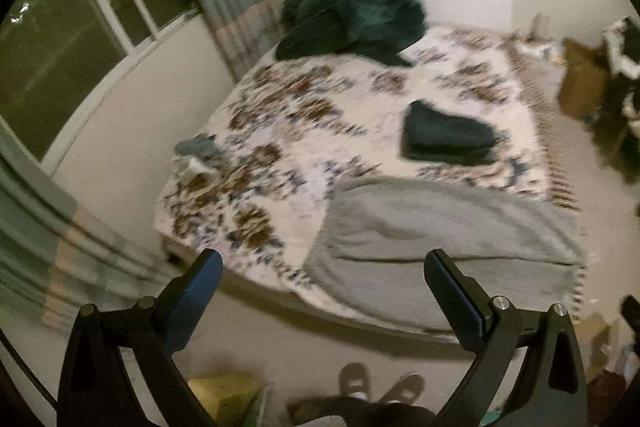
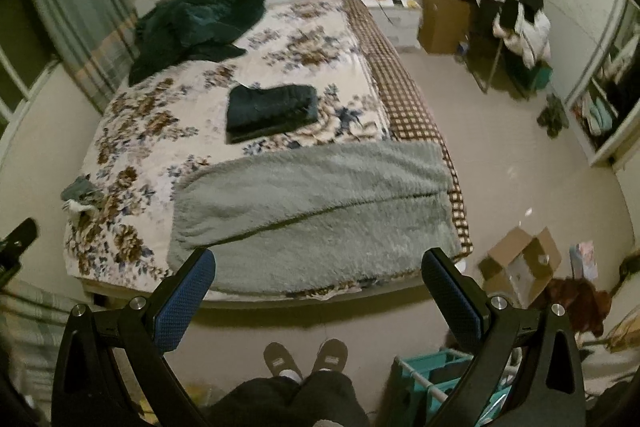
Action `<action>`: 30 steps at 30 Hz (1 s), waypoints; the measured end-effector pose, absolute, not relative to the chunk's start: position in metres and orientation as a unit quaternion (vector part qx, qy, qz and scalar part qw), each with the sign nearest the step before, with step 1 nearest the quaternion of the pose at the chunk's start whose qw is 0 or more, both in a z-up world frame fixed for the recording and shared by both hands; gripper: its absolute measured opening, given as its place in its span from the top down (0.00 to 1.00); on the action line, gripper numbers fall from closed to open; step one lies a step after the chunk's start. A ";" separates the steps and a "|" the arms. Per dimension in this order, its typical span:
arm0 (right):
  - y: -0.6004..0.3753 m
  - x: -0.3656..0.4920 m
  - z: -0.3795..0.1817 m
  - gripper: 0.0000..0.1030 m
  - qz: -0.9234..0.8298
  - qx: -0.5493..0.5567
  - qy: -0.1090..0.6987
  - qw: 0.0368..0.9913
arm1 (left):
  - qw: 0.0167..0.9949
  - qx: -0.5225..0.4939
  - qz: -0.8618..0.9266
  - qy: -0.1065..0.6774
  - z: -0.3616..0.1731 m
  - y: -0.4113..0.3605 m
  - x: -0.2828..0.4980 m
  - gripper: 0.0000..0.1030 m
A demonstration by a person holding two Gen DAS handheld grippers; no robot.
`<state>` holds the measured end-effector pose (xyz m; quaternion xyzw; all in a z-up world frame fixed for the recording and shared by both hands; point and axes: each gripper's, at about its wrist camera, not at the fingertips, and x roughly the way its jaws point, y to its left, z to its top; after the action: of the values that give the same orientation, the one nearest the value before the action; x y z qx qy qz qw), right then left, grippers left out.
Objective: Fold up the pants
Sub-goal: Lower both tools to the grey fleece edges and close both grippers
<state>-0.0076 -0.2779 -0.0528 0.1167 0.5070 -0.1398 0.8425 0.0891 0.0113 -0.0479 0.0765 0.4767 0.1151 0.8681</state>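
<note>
Floral bed (image 2: pixel 132 131) holds folded dark pants (image 2: pixel 272 107) beyond a grey blanket (image 2: pixel 312 211); both grippers (image 1: pixel 324 259) (image 2: pixel 320 259) gape empty.

Both the left gripper (image 1: pixel 324 263) and the right gripper (image 2: pixel 318 261) are hovering with jaws spread wide and nothing between them, short of the foot of the bed (image 2: pixel 280 297), while the person's slippered feet (image 2: pixel 306 357) are standing just before that edge.

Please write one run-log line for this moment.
left gripper open, empty | right gripper open, empty | folded pants on bed | dark pile unfolded
</note>
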 end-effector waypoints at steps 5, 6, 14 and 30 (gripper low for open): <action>-0.327 0.031 -0.134 0.00 -0.138 0.151 0.541 0.816 | 0.845 0.082 0.153 0.505 -0.101 0.019 0.125 0.00; -0.334 0.041 -0.152 0.00 -0.141 0.152 0.546 0.812 | 0.839 0.083 0.161 0.514 -0.113 0.021 0.134 0.00; -0.341 0.138 -0.265 0.00 -0.142 0.169 0.598 0.770 | 0.806 0.057 0.203 0.553 -0.188 0.068 0.205 0.00; -0.046 0.456 -0.487 0.00 0.095 -0.112 0.703 0.696 | 0.687 -0.102 0.300 0.654 -0.446 0.221 0.267 0.00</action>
<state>0.4565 -0.0462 -0.4875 -0.1117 0.7030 0.0952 0.6959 0.2667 0.2211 -0.4457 -0.1019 0.6537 0.2996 0.6874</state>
